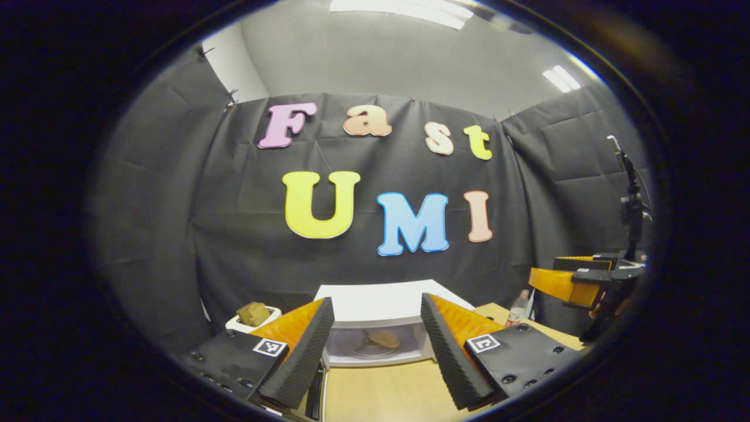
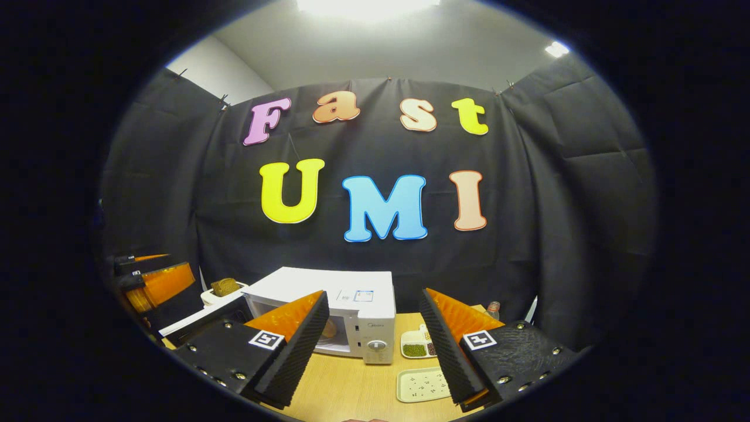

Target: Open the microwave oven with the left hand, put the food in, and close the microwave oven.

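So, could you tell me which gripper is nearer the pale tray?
The right gripper: the pale tray lies just below its fingers, while the left gripper is off past the far side of the microwave.

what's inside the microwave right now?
In the left gripper view, the microwave cavity holds a brownish piece of food on a round plate. The left gripper's fingers cover the cavity's sides, so anything there is hidden.
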Demonstrator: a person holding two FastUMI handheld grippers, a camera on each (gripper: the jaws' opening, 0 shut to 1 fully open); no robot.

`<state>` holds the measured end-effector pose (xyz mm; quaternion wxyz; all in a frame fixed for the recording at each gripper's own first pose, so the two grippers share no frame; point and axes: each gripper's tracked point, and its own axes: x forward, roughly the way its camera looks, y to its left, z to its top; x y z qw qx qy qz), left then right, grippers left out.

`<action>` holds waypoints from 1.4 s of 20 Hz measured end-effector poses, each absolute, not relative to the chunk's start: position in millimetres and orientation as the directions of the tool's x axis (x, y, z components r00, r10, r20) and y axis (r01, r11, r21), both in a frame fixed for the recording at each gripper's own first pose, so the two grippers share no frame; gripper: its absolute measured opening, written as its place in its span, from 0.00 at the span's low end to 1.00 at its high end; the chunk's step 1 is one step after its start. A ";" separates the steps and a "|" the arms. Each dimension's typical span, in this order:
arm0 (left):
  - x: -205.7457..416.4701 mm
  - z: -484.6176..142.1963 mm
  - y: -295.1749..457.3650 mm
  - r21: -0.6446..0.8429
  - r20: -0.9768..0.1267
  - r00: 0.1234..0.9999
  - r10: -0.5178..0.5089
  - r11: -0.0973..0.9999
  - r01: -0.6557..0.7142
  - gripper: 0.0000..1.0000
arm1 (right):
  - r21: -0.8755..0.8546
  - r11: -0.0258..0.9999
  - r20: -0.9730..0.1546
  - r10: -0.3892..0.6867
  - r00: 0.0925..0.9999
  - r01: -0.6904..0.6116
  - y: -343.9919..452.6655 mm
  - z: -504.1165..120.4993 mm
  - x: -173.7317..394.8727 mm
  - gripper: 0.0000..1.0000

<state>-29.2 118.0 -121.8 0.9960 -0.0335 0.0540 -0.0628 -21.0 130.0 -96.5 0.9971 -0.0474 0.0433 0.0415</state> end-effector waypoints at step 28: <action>-142.4 -297.2 293.9 0.031 -0.508 0.860 0.046 0.999 -0.035 0.07 | -0.082 0.980 -0.059 0.180 0.982 -0.184 170.9 -90.2 -29.5 0.97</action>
